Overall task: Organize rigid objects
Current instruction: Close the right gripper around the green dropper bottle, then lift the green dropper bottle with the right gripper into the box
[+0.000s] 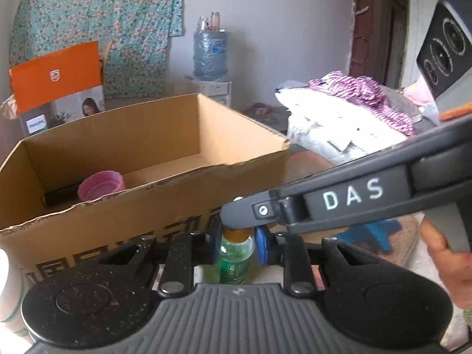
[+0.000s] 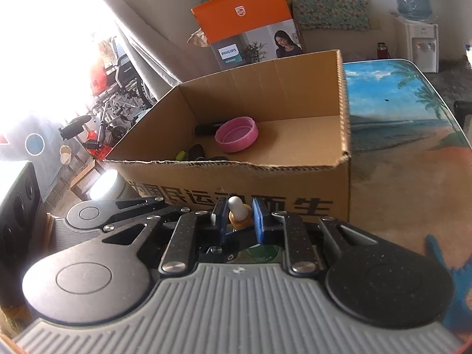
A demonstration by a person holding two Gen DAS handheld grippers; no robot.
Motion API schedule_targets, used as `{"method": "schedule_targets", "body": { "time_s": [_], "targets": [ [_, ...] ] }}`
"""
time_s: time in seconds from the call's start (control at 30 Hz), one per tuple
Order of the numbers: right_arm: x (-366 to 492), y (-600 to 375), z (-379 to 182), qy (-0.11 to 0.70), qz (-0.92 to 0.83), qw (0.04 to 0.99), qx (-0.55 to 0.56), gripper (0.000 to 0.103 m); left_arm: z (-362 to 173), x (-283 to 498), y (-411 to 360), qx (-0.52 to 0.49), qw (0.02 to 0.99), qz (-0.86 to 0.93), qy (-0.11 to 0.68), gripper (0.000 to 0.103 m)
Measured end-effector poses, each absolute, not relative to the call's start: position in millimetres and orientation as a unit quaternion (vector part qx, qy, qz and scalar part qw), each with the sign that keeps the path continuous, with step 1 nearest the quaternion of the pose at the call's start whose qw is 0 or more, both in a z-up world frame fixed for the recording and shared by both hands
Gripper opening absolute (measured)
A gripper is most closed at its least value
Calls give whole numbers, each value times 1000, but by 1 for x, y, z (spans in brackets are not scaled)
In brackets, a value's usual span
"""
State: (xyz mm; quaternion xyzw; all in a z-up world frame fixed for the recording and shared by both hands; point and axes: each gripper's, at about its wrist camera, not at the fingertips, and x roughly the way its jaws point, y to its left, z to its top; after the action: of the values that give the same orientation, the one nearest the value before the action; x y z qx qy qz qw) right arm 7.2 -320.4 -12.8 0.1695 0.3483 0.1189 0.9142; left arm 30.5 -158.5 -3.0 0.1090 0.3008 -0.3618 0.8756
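A small green bottle (image 1: 234,258) with an orange top stands in front of an open cardboard box (image 1: 141,206). My left gripper (image 1: 236,243) is shut on the bottle's body. My right gripper (image 2: 238,216) is shut on the bottle's orange top (image 2: 236,217), which has a white tip; its arm crosses the left wrist view (image 1: 348,197) from the right. Inside the box (image 2: 265,183) lie a pink lid (image 2: 237,134), a dark cylinder (image 2: 206,129) and other small dark items with a yellow-green one (image 2: 180,155). The pink lid also shows in the left wrist view (image 1: 101,188).
The box stands on a table with a beach-scene cover (image 2: 407,135). An orange and white Philips carton (image 2: 250,23) stands behind the box. A water dispenser (image 1: 211,56) is at the back wall. A pile of cloth and bags (image 1: 348,118) lies to the right. A white object (image 2: 107,188) sits left of the box.
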Motion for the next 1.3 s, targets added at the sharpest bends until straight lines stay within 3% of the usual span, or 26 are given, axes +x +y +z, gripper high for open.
{"method": "schedule_targets", "body": {
  "time_s": [0.53,0.8,1.07,1.3],
  "targets": [
    [-20,-338,-9,359,90,914,166,17,-6,19,-161,75,860,-397,313,25],
    [-16,-336,-10,365,96,913,154,24,-16,12,-167,116,866,-380,302,36],
    [-10,-334,-13,375,97,910,146,32,-27,5,-178,155,867,-372,293,38],
    [-6,-332,-20,384,101,907,144,32,-38,10,-185,159,864,-367,307,37]
  ]
}}
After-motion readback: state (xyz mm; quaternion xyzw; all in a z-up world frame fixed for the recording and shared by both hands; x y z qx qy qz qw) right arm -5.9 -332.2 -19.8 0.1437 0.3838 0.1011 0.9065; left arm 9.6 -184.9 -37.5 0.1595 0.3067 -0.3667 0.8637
